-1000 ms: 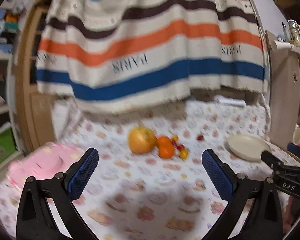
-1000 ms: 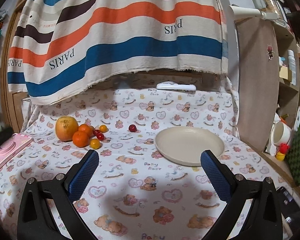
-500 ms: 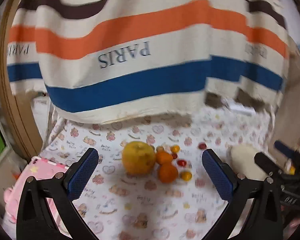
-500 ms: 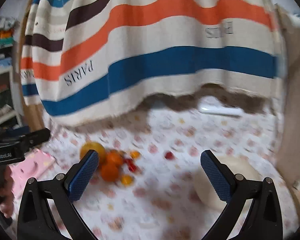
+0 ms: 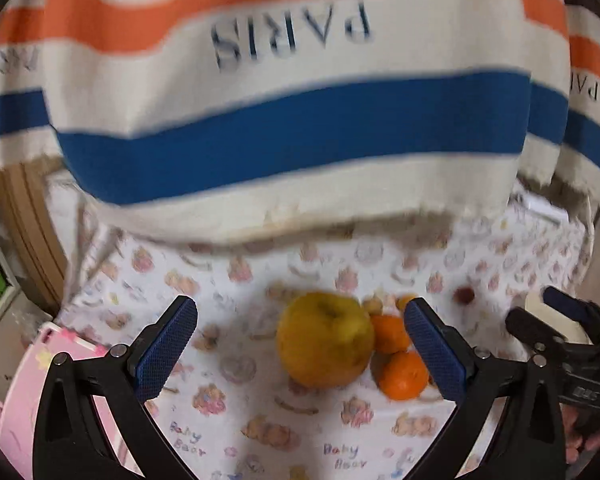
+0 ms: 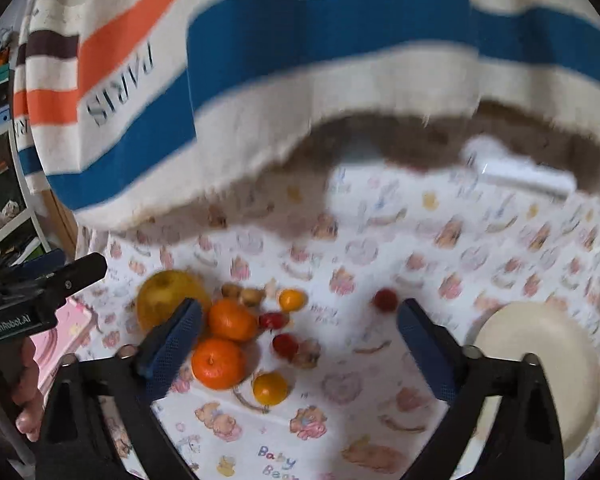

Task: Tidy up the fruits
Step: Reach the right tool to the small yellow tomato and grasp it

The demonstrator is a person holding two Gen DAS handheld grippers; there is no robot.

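Observation:
A big yellow citrus (image 5: 324, 340) lies on the printed cloth, with two oranges (image 5: 402, 374) to its right. My left gripper (image 5: 300, 340) is open, and the yellow fruit sits just beyond the gap between its untouched pads. In the right wrist view the same yellow fruit (image 6: 168, 296), two oranges (image 6: 219, 362), small red tomatoes (image 6: 285, 345) and small yellow ones (image 6: 270, 389) form a cluster. My right gripper (image 6: 298, 340) hovers over them, its jaws closing but still wide, nothing pressed. One lone red tomato (image 6: 385, 300) lies apart. A cream plate (image 6: 540, 360) sits at the right.
A striped blanket (image 5: 284, 120) hangs low over the back of the surface. A pink toy (image 5: 28, 392) lies at the left edge. A white remote-like object (image 6: 520, 174) rests far back. The other gripper and a hand (image 6: 24, 320) show at the left.
Both grippers have swept leftward and closer to the fruit cluster, which now looms larger. The right gripper's fingers stand slightly narrower than before.

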